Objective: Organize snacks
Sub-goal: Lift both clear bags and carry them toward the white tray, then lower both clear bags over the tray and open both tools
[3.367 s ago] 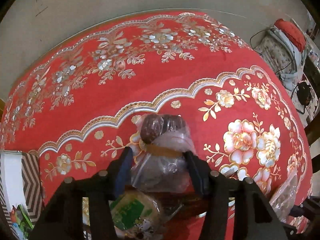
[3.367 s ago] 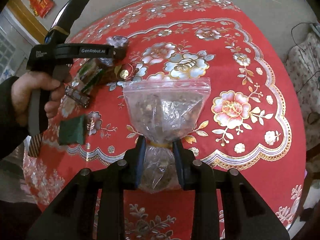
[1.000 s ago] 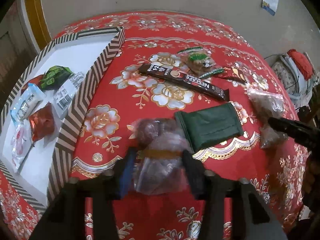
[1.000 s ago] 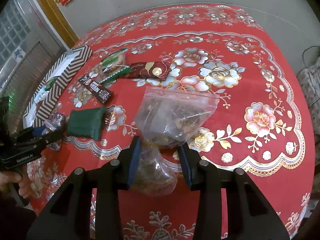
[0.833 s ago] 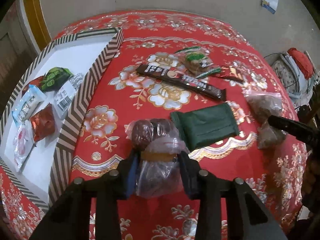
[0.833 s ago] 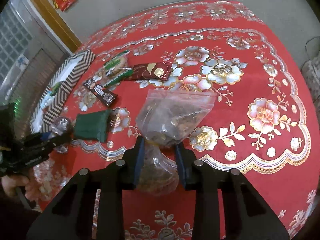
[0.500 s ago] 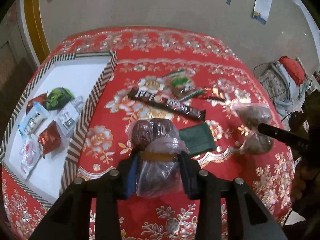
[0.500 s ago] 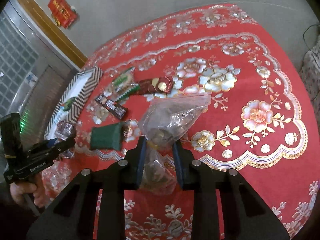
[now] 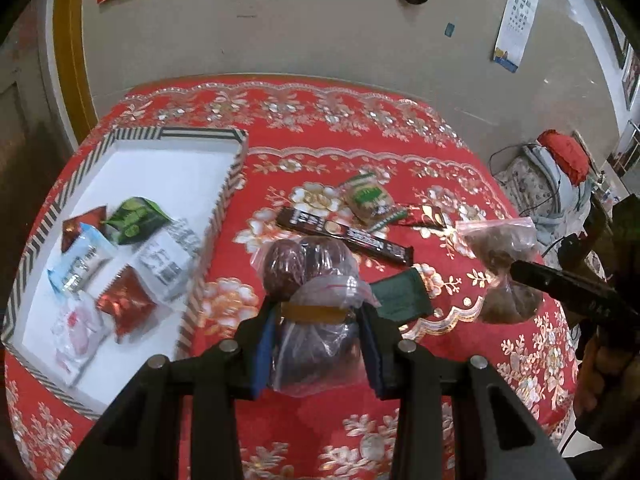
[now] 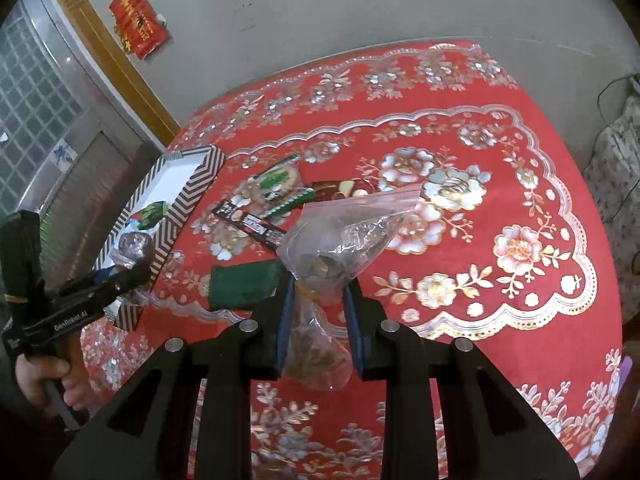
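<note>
Item one: our left gripper [image 9: 318, 322], fingers pointing forward and down over the near edge of the table [image 9: 420, 148], is clamped on a clear bag of dark round fruit [image 9: 310, 268] at its rubber-banded neck, lifted above the red floral cloth.

Item two: our right gripper [image 10: 318, 312], held level off to the right, is pinched on a clear zip bag of brown snacks [image 10: 344, 232] at its waist, the zip end standing up and away from us. From the left wrist view it shows at the right edge.

Item three: the striped tray [image 9: 224, 196] at far left holds a green packet [image 9: 136, 220], a blue-white packet [image 9: 80, 260], two red packets, a white one and a pale pink one.

Item four: loose on the cloth between tray and right gripper lie a long dark coffee-stick strip [image 9: 344, 236], a green-labelled biscuit pack [image 9: 368, 196], a dark red wrapper [image 9: 428, 216] and a dark green pouch [image 9: 400, 294].
</note>
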{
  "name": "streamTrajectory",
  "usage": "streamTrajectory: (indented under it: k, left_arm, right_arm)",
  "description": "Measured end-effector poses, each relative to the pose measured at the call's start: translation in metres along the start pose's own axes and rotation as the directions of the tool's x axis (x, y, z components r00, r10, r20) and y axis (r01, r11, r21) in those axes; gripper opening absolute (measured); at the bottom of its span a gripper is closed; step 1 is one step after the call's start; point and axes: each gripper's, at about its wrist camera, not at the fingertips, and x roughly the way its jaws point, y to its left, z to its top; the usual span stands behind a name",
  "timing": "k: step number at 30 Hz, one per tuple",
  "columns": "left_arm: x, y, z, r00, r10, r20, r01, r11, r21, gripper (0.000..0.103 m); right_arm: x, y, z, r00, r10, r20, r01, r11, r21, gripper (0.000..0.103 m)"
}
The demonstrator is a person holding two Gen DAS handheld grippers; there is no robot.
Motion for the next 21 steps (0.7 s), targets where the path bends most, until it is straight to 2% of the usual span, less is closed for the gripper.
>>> streamTrajectory:
  k: [3, 7, 10, 15, 21]
  left_arm:
    - [-0.005, 0.009, 0.002, 1.000, -0.011, 0.005, 0.011, 1.000, 0.017, 0.040]
    - [-0.008, 0.016, 0.003, 0.999, -0.031, 0.010, 0.030, 0.998, 0.048, 0.040]
    - [-0.010, 0.023, 0.004, 0.999, -0.047, 0.011, 0.047, 0.997, 0.055, 0.040]
    - [-0.012, 0.043, 0.004, 0.998, -0.054, 0.015, 0.053, 0.998, 0.028, 0.040]
    - [-0.015, 0.072, 0.004, 0.999, -0.039, 0.022, 0.039, 0.999, -0.007, 0.040]
  right_arm:
    - [0.008, 0.012, -0.002, 1.000, -0.028, -0.002, 0.028, 1.000, 0.001, 0.022]
    - [0.026, 0.006, -0.009, 0.997, -0.063, -0.042, 0.065, 0.996, 0.054, 0.021]
    - [0.025, 0.008, -0.011, 0.996, -0.083, -0.042, 0.086, 0.994, 0.073, 0.021]
    - [0.017, 0.030, -0.005, 0.994, -0.102, -0.024, 0.103, 0.994, 0.027, 0.020]
    - [0.024, 0.073, 0.011, 0.998, -0.067, -0.011, 0.066, 0.997, -0.038, 0.020]
